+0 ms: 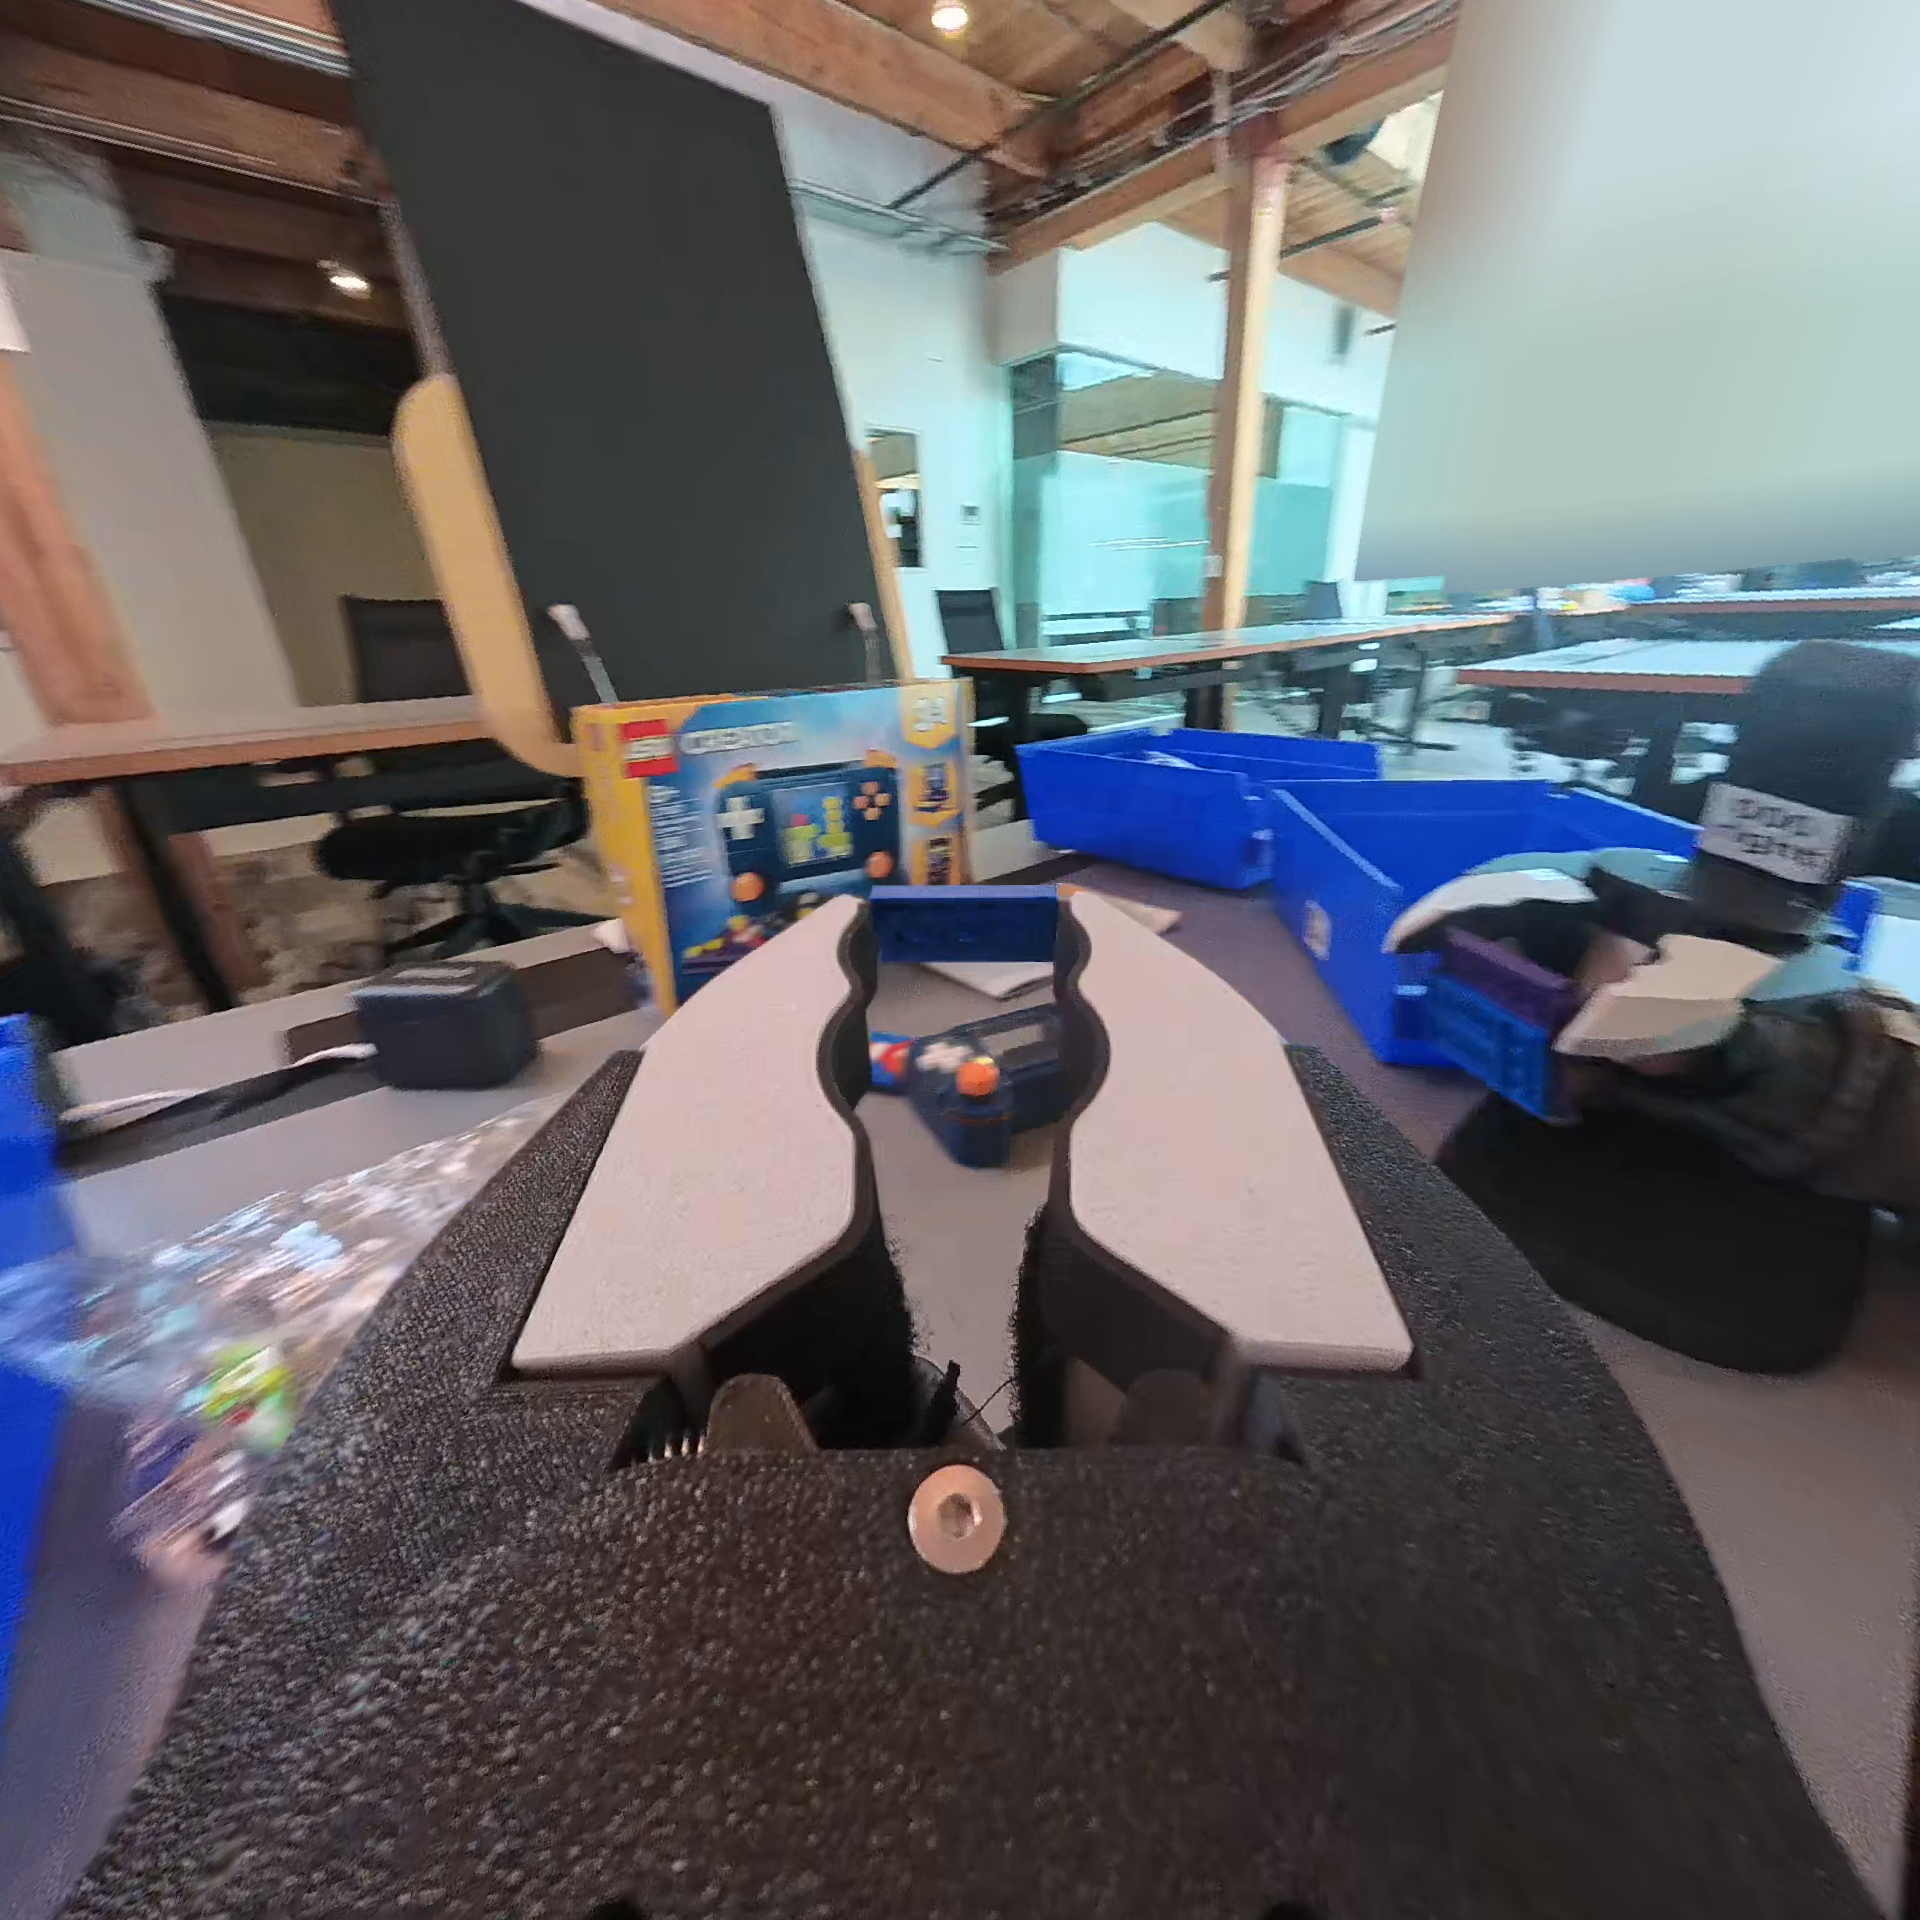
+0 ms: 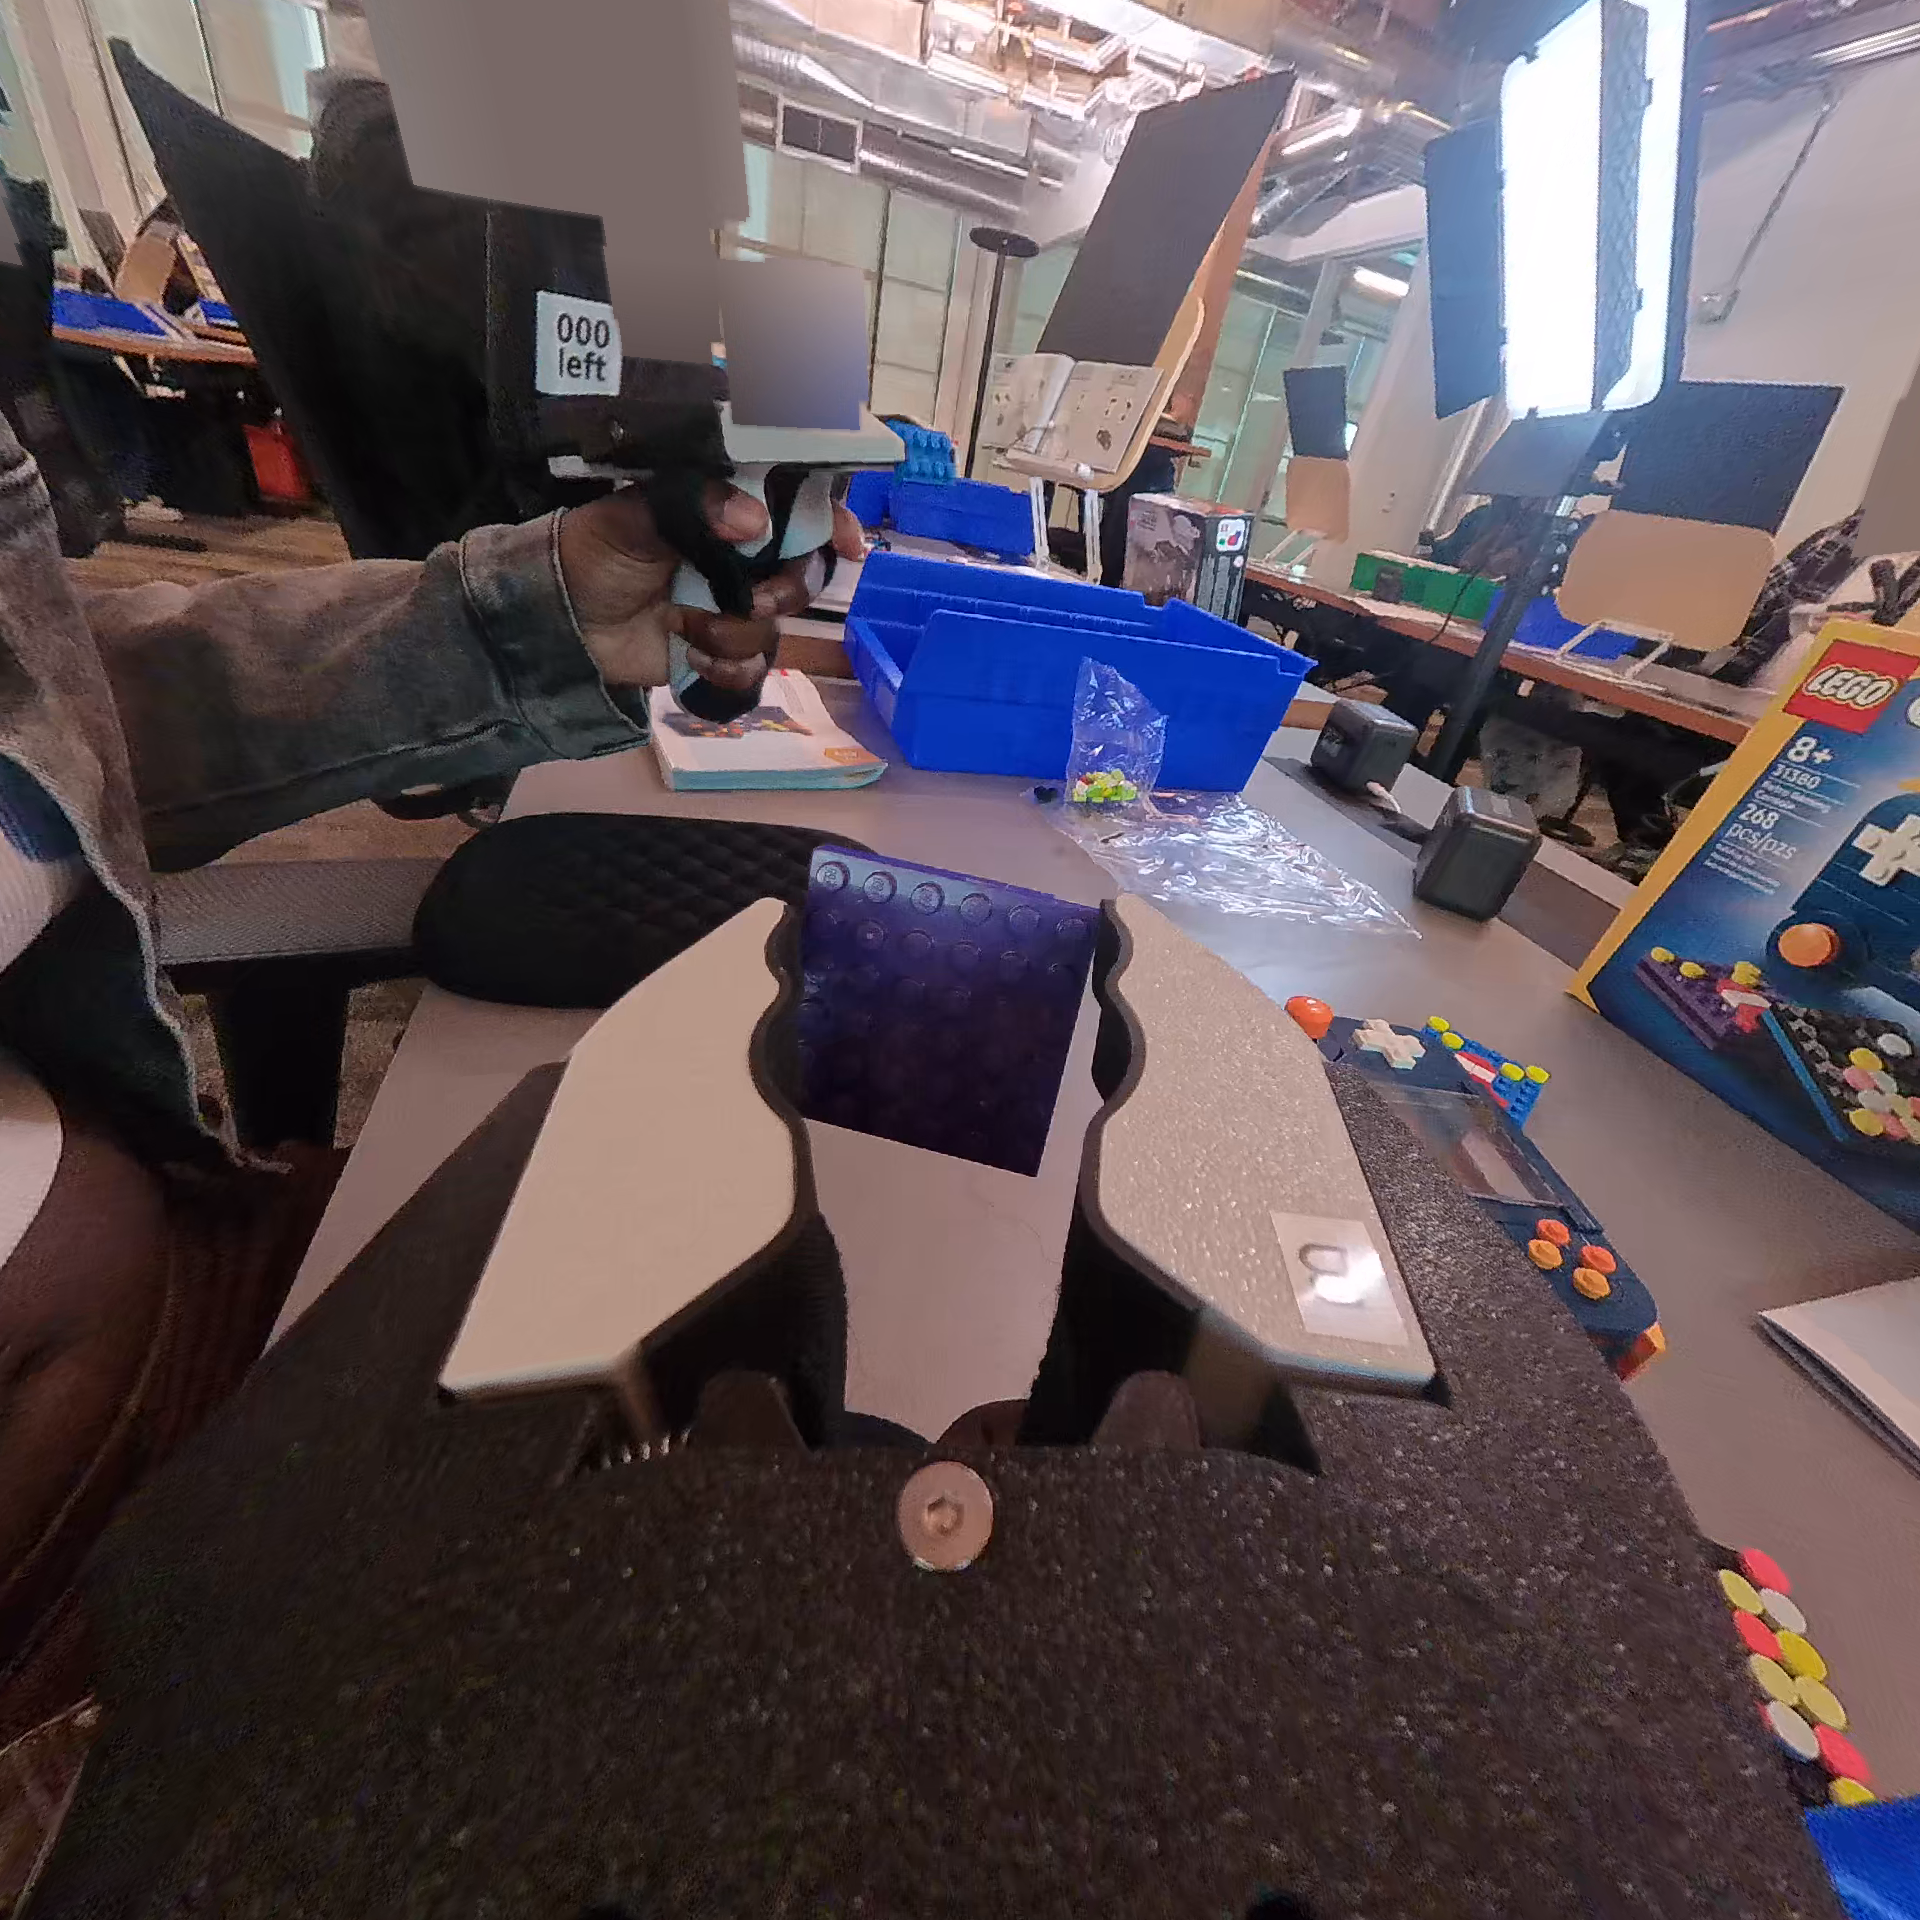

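Observation:
My left gripper point(image 1: 964, 906) is shut on a small blue studded plate point(image 1: 964, 930), held at the fingertips above the grey table point(image 1: 312, 1132). Below it lies a dark blue brick-built handheld console point(image 1: 987, 1081) with an orange button. My right gripper point(image 2: 951, 925) is shut on a larger purple studded plate point(image 2: 935, 1018), held tilted over the table edge. It also shows at the right of the left wrist view point(image 1: 1579, 966), with the purple plate point(image 1: 1507, 966) between its fingers. In the right wrist view the console point(image 2: 1455, 1143) lies to the right, and a hand point(image 2: 665, 592) holds the left gripper's handle.
A toy box point(image 1: 779, 821) stands behind the console. Blue bins point(image 1: 1174, 800) point(image 2: 1060, 675) sit at the back. Plastic bags point(image 2: 1226, 862), a booklet point(image 2: 758, 738), two black cubes point(image 2: 1475, 852) and round tiles point(image 2: 1787, 1683) lie on the table. A chair armrest point(image 2: 603, 904) is at the left. About 20 cm separates my left fingertips from my right.

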### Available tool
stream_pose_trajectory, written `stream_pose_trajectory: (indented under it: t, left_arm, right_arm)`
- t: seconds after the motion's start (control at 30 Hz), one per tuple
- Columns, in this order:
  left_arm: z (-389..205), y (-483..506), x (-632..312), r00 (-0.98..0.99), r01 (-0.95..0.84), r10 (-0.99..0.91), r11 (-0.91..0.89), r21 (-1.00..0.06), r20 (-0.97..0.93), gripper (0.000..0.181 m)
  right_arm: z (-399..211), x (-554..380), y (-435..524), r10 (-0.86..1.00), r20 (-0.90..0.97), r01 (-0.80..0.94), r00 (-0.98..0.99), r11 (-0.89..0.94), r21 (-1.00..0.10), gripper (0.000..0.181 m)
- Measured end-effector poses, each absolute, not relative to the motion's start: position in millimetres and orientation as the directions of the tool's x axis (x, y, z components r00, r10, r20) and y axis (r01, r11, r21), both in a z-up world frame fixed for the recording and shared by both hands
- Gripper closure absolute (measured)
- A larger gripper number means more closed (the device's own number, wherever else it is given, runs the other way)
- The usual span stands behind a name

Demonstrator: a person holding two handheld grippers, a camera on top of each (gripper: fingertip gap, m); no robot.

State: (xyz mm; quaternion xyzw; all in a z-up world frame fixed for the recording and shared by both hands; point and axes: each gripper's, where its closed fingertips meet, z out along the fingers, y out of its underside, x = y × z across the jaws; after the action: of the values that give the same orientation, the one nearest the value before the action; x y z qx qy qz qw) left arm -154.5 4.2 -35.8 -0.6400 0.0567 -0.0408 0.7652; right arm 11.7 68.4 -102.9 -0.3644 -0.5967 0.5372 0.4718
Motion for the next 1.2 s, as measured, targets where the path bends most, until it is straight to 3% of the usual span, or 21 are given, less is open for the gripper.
stream_pose_trajectory:
  t: [0.33,0.5,0.6,0.7,0.87,1.03,1.1,1.2]
  left_arm:
    - [-21,-47,-238,0.99,-0.022,0.142,0.123,-0.992,-0.004,0.149]
    - [-45,-60,-353,0.95,0.089,0.311,-0.197,-0.976,0.024,0.15]
    - [-97,-48,-407,0.943,0.274,0.299,-0.447,-0.851,0.146,0.149]
    - [-135,-39,-437,0.912,0.383,0.347,-0.535,-0.753,0.218,0.149]
    - [-132,-36,-442,0.899,0.41,0.365,-0.518,-0.751,0.24,0.114]
    - [-91,-32,-428,0.938,0.278,0.303,-0.379,-0.883,0.166,0.119]
    - [-50,-22,-385,0.979,0.144,0.173,-0.201,-0.969,0.109,0.119]
    - [-14,-5,-268,0.989,0.05,-0.138,-0.008,-0.999,0.051,0.125]
  right_arm:
    - [-105,11,68,0.942,0.181,-0.063,-0.284,0.17,-0.983,0.127]
    - [-106,11,67,0.94,0.181,-0.063,-0.288,0.17,-0.983,0.127]
    - [-106,10,66,0.938,0.189,-0.06,-0.289,0.179,-0.982,0.127]
    - [-105,11,67,0.94,0.19,-0.067,-0.284,0.178,-0.982,0.127]
    - [-105,11,68,0.943,0.177,-0.067,-0.283,0.165,-0.984,0.127]
    - [-103,11,70,0.946,0.15,-0.071,-0.286,0.135,-0.988,0.127]
    - [-98,14,73,0.95,0.105,-0.101,-0.295,0.079,-0.992,0.127]
    - [-81,23,69,0.927,0.034,-0.197,-0.373,-0.043,-0.979,0.127]
